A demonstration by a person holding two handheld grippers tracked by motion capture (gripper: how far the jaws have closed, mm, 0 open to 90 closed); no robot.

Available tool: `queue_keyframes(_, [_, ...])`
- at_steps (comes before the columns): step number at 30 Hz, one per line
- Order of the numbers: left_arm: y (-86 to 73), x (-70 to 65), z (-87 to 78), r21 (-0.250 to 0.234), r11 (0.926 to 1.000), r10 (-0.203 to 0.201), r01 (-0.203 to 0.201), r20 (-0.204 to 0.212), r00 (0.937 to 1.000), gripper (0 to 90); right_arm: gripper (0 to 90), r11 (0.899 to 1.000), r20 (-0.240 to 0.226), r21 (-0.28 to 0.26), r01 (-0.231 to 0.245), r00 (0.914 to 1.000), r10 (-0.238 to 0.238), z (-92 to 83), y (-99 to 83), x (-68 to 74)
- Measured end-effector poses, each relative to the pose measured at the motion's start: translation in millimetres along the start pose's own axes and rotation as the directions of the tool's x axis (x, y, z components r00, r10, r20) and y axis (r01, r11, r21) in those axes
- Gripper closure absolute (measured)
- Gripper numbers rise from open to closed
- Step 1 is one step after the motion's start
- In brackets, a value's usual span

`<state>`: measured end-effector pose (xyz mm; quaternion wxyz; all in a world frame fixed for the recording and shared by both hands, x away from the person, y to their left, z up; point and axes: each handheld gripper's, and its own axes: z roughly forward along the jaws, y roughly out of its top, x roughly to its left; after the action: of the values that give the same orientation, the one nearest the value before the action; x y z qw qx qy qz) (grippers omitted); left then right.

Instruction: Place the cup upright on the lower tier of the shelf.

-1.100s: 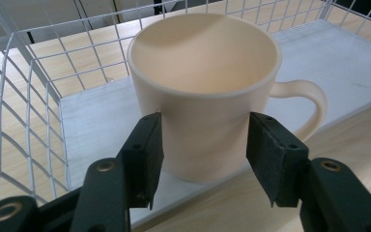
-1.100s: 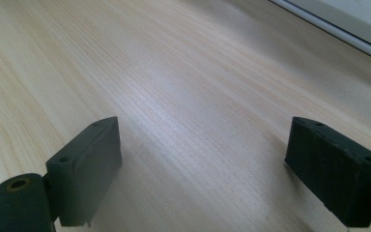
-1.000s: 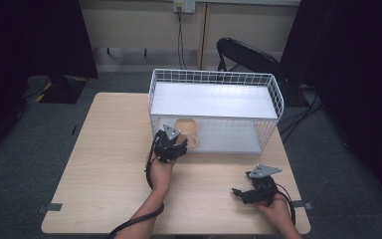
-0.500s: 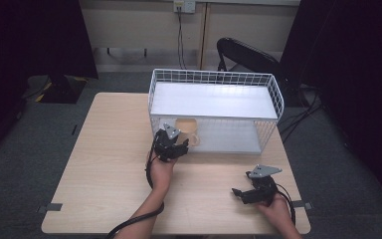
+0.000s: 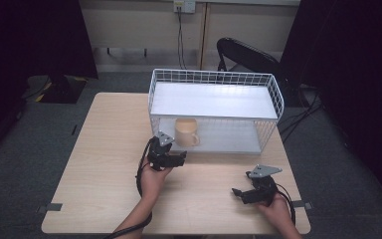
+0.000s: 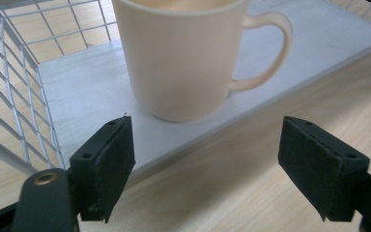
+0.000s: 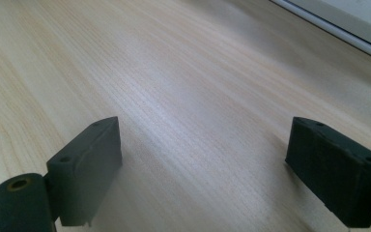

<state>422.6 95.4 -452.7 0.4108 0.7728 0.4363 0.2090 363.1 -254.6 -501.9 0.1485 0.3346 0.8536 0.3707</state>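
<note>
High view is showing a cream mug (image 5: 186,131) standing upright on the lower shelf (image 5: 229,142) of a white wire rack (image 5: 214,79), near the shelf's front left corner, its handle pointing toward the rack's right end. The left tongs (image 5: 179,158) are sitting just in front of it over the tabletop (image 5: 104,149), and their jaws have just been opening; in the left gripper view the pads (image 6: 108,159) are standing wide with nothing between them, the mug (image 6: 178,58) clear ahead of them. The risk I am judging from here is a knock: that hand is hovering close and low, so a careless swing could be clipping the mug's base or handle, or snagging a jaw on the rack's side wires (image 6: 14,96), and tipping the mug or sliding it along the smooth shelf. The left forearm is reaching forward from the near edge, wrist roughly level, tongs aimed at the shelf front. The right tongs (image 5: 238,192) are resting low near the tabletop's front right, pointing left, likewise wide open and gripping nothing, with bare wood (image 7: 183,96) under them.
</note>
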Motion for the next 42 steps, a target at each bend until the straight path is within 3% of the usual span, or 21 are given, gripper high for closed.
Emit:
queue_keyframes(9, [-7.2, 5.9, -10.3, 0.014, 0.9976, 0.068, -0.068, 0.004, 0.9977, 13.6, 11.9, 1.0, 0.0, 0.0, 0.0, 1.0, 0.0, 0.0, 0.0, 0.0])
queue_keyframes(13, [-9.7, 7.9, -13.3, 0.014, 0.9976, 0.067, -0.067, 0.003, 0.9977, 7.1, 11.8, 1.0, 0.0, 0.0, 0.0, 1.0, 0.0, 0.0, 0.0, 0.0])
queue_keyframes(20, [-16.4, 13.0, -20.3, 0.031, 0.9955, 0.089, -0.089, 0.012, 0.996, 6.9, 11.9, 1.0, 0.0, 0.0, 0.0, 1.0, 0.0, 0.0, 0.0, 0.0])
queue_keyframes(35, [-36.6, 10.6, -35.8, 0.064, 0.9892, 0.125, -0.132, 0.097, 0.9874, 6.7, 11.9, 1.0, 0.0, 0.0, 0.0, 1.0, 0.0, 0.0, 0.0, 0.0])
queue_keyframes(42, [-41.3, 13.3, -44.3, 0.072, 0.9862, 0.141, -0.149, 0.11, 0.9839, 6.0, 11.9, 1.0, 0.0, 0.0, 0.0, 1.0, 0.0, 0.0, 0.0, 0.0])
